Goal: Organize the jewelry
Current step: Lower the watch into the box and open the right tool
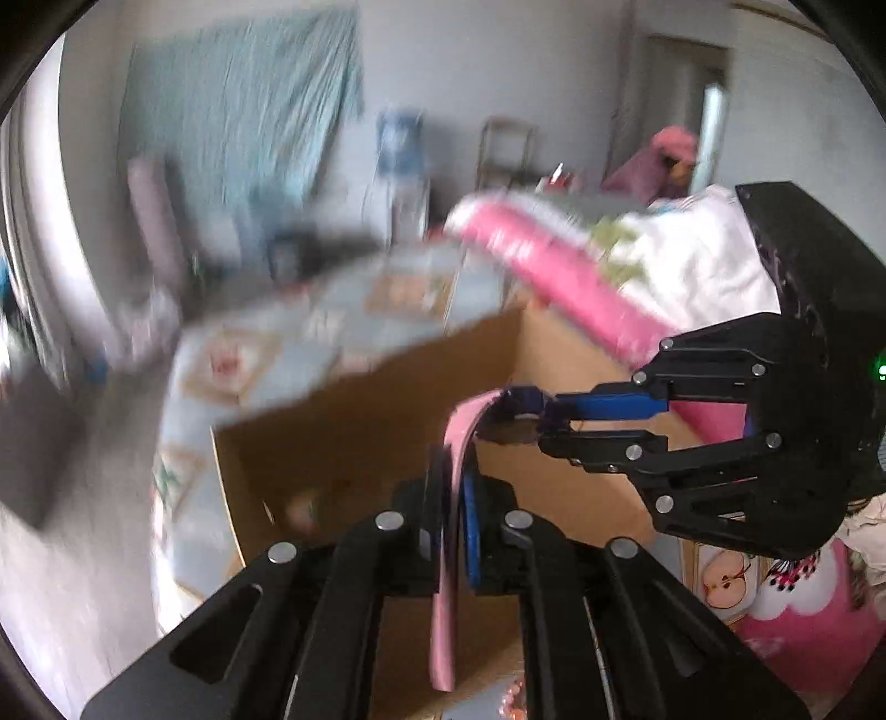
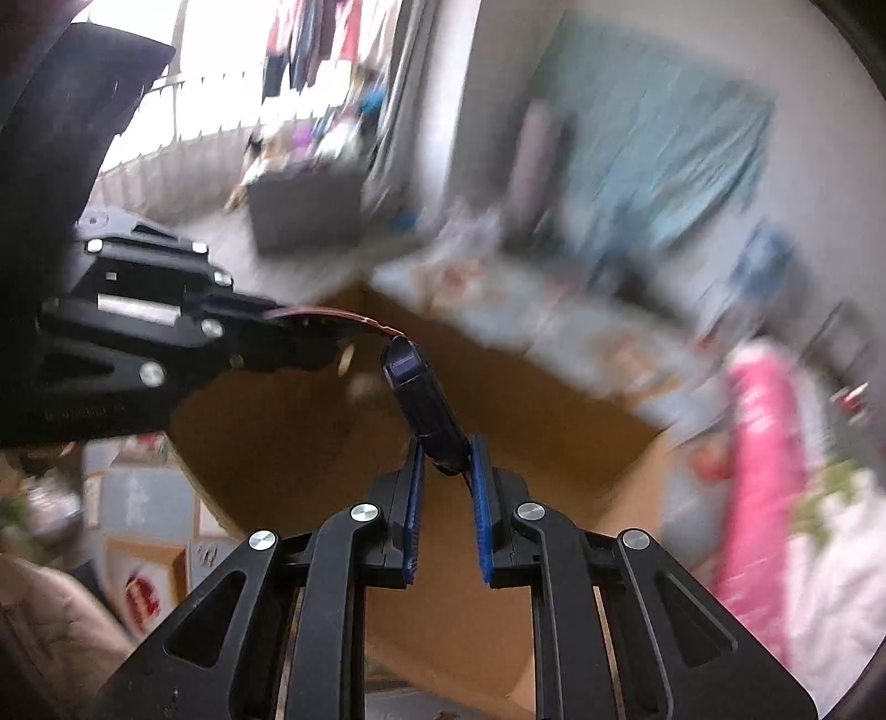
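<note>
Both fingers clench one watch (image 1: 518, 407) above the cardboard box (image 1: 354, 426): left its pink strap, right its dark strap

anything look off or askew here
Yes: a watch is held in mid-air between both grippers over the open cardboard box. The left gripper pinches its pink strap; the right gripper clamps the dark end, so the band arches, bent. Heavy blur hides finer detail.

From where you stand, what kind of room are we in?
Probably a lived-in bedroom at home. A bed with a patterned cover fills the middle, with pink-and-white bedding piled on it, and laundry hangs by the bright window. An open cardboard box sits in front.
</note>
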Tool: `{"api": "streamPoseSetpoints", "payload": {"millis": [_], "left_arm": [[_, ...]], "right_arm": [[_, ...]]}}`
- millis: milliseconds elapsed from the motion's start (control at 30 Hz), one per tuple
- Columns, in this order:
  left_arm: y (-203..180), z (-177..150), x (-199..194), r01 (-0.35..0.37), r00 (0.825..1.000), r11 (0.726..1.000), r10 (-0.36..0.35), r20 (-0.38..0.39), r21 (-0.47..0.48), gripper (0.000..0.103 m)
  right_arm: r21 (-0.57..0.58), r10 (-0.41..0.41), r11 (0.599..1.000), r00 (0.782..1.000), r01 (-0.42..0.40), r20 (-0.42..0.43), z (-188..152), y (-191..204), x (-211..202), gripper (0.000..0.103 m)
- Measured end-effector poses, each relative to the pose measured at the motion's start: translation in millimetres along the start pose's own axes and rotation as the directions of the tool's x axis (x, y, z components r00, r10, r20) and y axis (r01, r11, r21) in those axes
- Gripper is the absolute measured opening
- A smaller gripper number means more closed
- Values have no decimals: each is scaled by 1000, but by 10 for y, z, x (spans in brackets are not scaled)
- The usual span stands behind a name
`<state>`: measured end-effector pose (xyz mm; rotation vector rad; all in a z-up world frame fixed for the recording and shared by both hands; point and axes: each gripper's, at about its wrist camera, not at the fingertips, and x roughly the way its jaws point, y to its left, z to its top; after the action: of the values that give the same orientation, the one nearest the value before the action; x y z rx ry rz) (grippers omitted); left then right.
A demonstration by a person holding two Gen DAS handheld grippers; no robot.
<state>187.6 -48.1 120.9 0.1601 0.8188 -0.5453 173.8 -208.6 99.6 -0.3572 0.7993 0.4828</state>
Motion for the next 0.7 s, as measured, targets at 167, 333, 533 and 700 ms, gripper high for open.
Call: {"api": "streamPoseSetpoints", "payload": {"millis": [167, 333, 533, 700], "left_arm": [[196, -114, 261, 58, 995, 992, -67, -80, -109, 29], [287, -301, 139, 49, 998, 988, -54, -35, -145, 30], [431, -446, -122, 66, 998, 981, -60, 37, -182, 30], [498, -573, -341, 78, 993, 975, -58, 100, -208, 31]], "right_arm": [[1, 126, 991, 941, -132, -315, 29, -189, 732, 13], [-15, 104, 992, 871, -127, -480, 33, -315, 1195, 12], [-96, -20, 995, 894, -26, -448, 216, -456, 1230, 14], [-38, -62, 998, 926, 51, -372, 319, -596, 1100, 24]]}}
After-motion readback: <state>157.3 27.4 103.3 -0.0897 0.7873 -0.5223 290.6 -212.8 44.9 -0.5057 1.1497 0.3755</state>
